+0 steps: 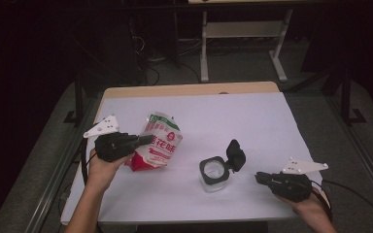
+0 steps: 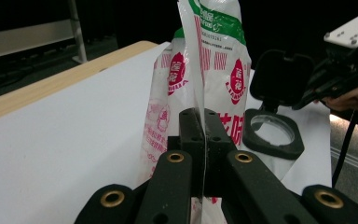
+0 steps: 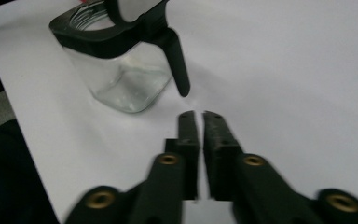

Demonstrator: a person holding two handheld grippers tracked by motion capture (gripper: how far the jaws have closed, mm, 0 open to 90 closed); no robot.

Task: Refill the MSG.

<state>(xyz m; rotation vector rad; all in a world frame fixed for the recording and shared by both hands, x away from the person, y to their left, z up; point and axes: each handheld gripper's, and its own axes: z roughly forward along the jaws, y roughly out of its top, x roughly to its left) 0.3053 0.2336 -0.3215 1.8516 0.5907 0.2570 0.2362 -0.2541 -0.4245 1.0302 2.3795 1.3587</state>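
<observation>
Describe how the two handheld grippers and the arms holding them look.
Both the left gripper and the right gripper are black, each with two flat, straight jaws on arms fitted with brass-coloured rivets. A pale three-cornered plate with small holes tops each one, and a black cable trails from each. The forearms are bare, with no sleeves in view.

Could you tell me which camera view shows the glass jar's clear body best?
The right gripper view: the glass jar stands close, clear walls visible. The high view looks into its mouth from above; the left gripper view shows its black rim and raised lid.
</observation>
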